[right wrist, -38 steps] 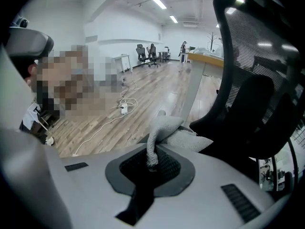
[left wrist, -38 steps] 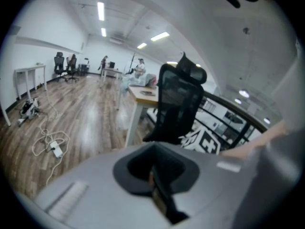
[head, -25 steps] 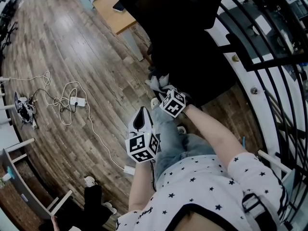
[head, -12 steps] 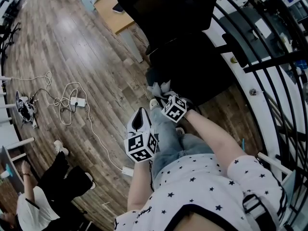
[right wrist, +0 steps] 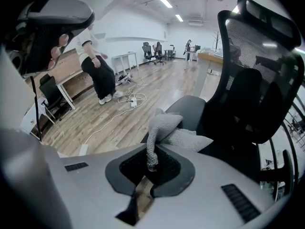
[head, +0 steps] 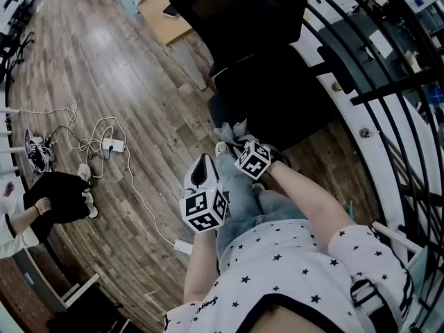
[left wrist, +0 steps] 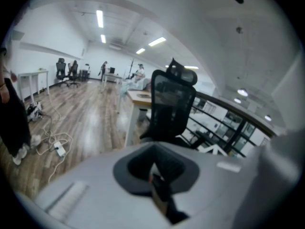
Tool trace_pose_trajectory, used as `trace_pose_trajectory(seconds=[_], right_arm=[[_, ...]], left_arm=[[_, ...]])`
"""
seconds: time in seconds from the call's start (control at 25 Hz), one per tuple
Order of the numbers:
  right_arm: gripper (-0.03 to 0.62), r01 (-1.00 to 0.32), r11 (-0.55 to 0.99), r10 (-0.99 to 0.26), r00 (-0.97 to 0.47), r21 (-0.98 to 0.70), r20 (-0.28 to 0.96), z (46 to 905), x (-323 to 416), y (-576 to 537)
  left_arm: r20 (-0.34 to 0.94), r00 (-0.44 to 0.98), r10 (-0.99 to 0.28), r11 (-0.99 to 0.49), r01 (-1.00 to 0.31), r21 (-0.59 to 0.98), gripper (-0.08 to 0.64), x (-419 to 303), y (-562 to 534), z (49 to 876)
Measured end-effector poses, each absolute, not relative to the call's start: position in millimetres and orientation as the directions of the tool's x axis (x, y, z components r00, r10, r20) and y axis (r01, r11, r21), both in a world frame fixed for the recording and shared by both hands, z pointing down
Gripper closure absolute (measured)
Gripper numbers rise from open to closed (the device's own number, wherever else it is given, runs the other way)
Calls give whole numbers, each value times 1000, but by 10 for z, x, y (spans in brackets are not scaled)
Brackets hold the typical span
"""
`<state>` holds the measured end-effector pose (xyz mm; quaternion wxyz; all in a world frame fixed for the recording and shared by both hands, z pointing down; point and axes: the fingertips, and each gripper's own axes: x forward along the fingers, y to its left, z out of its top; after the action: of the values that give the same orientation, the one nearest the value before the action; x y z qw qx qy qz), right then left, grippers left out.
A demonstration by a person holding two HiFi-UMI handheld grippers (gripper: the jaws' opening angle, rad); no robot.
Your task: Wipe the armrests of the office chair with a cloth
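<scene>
Head view: overhead, steeply down, office chair [head: 257,26] at far side. Left gripper view: level, office chair farther off. Right gripper view: office chair near, right. All 3 share office chair, wood floor [head: 104,68].

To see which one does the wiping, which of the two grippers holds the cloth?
The right gripper: its jaws pinch the grey cloth. The left gripper has its jaws together on nothing.

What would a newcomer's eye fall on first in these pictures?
The big black office chair fills the top centre of the head view, beside a railing. Just below it the right gripper is shut on a grey cloth, while the left gripper sits lower, shut and empty. A tangle of white cables lies on the wooden floor at left.
</scene>
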<state>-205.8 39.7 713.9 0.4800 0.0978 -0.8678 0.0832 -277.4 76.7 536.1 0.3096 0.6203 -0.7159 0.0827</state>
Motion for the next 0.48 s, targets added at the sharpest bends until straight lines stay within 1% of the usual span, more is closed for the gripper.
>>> trace_pose_trajectory(seconds=[0.48], right_arm=[[561,-235,971,-82,-513,-47,854,7148,-1964,546]], left_arm=[[537,-54,-842,229,-937,265,554,-2751,887,5357]])
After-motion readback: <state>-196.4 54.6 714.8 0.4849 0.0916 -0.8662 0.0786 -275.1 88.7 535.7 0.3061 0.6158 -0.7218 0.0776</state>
